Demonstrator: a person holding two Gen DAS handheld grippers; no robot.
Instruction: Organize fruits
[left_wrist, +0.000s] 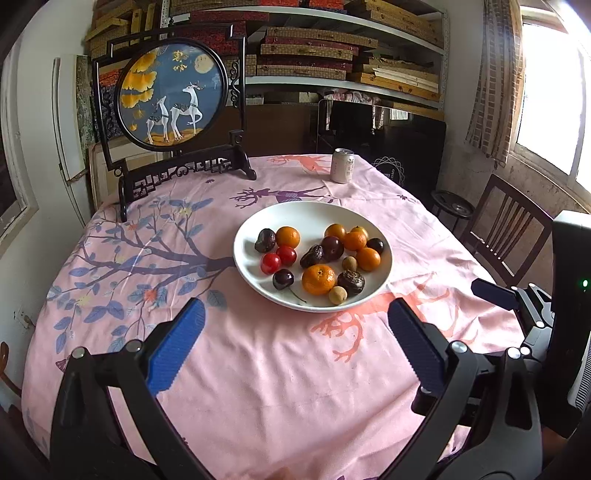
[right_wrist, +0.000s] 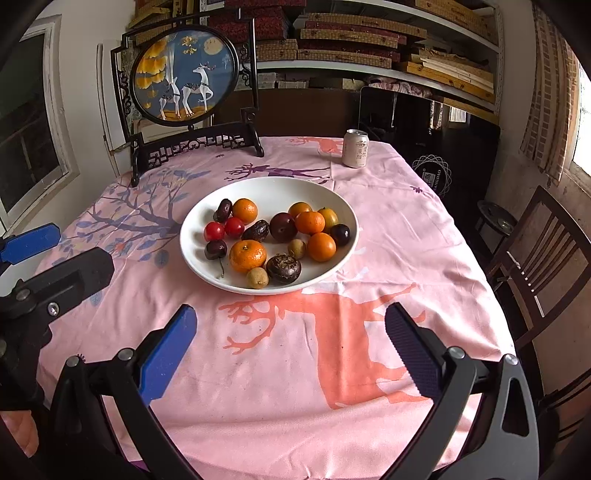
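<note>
A white plate (left_wrist: 314, 214) of mixed fruits (left_wrist: 318, 279) sits near the middle of a table (left_wrist: 258, 369) under a pink cloth.

The plate holds oranges, dark plums, red cherry tomatoes and small brown fruits. Toward the table's far edge stands a drink can (left_wrist: 342, 165); a framed deer screen (left_wrist: 171, 96) stands at the far left corner. The left hand-held gripper (left_wrist: 295, 347) and right hand-held gripper (right_wrist: 291, 349) hover near the front edge, jaws wide apart, holding nothing.

The right gripper (right_wrist: 291, 332) hangs wide open and empty over the pink tablecloth (right_wrist: 288, 387), near a white bowl (right_wrist: 273, 188) of fruit; a can (right_wrist: 355, 148) stands far right.
</note>
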